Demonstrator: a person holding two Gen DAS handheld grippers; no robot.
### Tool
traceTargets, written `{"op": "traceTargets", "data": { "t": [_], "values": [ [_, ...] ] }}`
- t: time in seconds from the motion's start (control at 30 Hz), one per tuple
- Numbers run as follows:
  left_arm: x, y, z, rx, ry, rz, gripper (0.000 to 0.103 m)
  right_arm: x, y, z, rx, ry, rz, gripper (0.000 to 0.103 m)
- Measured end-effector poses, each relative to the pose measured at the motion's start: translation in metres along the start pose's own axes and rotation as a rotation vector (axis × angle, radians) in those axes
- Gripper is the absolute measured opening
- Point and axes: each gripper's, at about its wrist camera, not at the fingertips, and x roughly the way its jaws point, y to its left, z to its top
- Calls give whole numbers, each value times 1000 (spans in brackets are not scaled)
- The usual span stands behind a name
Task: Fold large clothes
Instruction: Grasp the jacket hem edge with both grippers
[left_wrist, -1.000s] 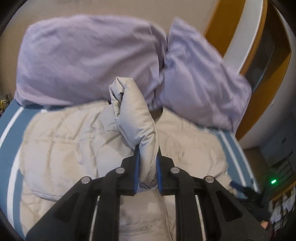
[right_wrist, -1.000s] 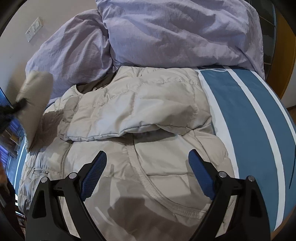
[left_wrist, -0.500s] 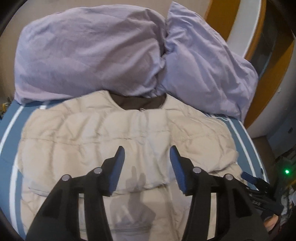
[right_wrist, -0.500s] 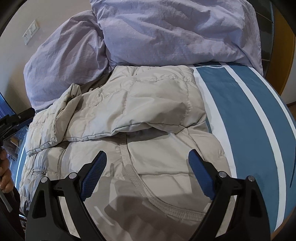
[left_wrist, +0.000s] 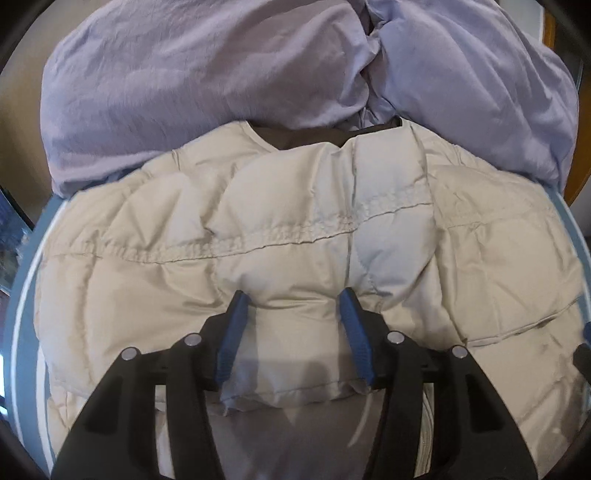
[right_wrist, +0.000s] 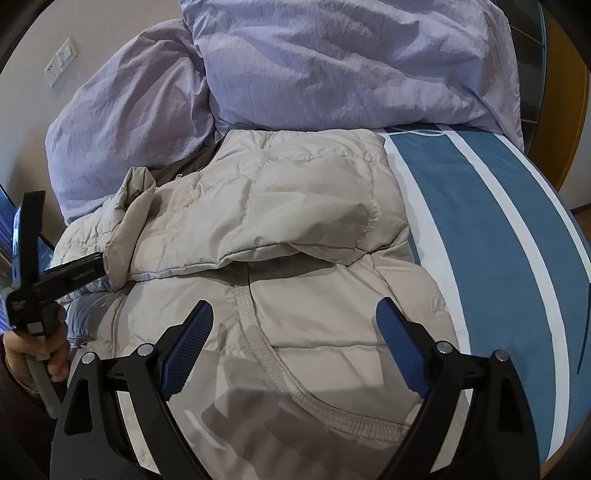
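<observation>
A beige quilted puffer jacket lies on the bed, its sleeves folded across the chest. My left gripper is open, its blue pads pressed down into the folded sleeve, fabric bulging between them. In the right wrist view the jacket fills the middle and the left gripper touches the sleeve's cuff at the left. My right gripper is open and empty above the jacket's lower body near its hem.
Two lilac pillows lie against the wall behind the jacket's collar. The blue and white striped bedsheet shows to the right, up to the bed edge. A wall socket is at upper left.
My left gripper let go of the sleeve it held up, the sleeve now lies across the chest, and the open gripper has come down onto it. The right gripper stays open, hardly moved.
</observation>
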Motion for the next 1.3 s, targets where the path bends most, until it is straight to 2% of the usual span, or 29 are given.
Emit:
{"op": "traceTargets", "data": {
  "t": [0.07, 0.2, 0.27, 0.43, 0.6, 0.83, 0.93, 1.0, 1.13, 1.23, 1.3],
  "values": [
    [-6, 2, 0, -8, 1, -13, 53, -2, 0, 0, -3, 0, -2, 92],
    [-28, 17, -11, -43, -1, -87, 55, -16, -4, -5, -6, -20, -1, 92],
    [-46, 27, -23, -40, -21, -101, 63, -26, -8, -10, -5, -28, -6, 92],
    [-95, 70, -67, -38, -70, -102, 71, -47, -24, -29, 19, -23, -14, 92],
    [-127, 126, -127, -81, -66, -72, 74, -70, -50, -60, 51, -8, -37, 92],
    [-147, 182, -197, -165, -42, -59, 74, -88, -85, -105, 120, 24, -46, 92],
    [-148, 195, -215, -206, -38, -81, 74, -90, -88, -117, 144, 33, -18, 91],
    [-149, 201, -225, -233, -37, -105, 74, -91, -90, -123, 154, 35, 5, 88],
    [-147, 203, -239, -258, -29, -149, 73, -87, -99, -133, 208, 55, 72, 74],
    [-145, 201, -246, -273, -30, -178, 68, -83, -102, -139, 234, 63, 119, 65],
    [-145, 199, -248, -280, -34, -182, 66, -84, -102, -141, 234, 49, 130, 64]
  ]
}}
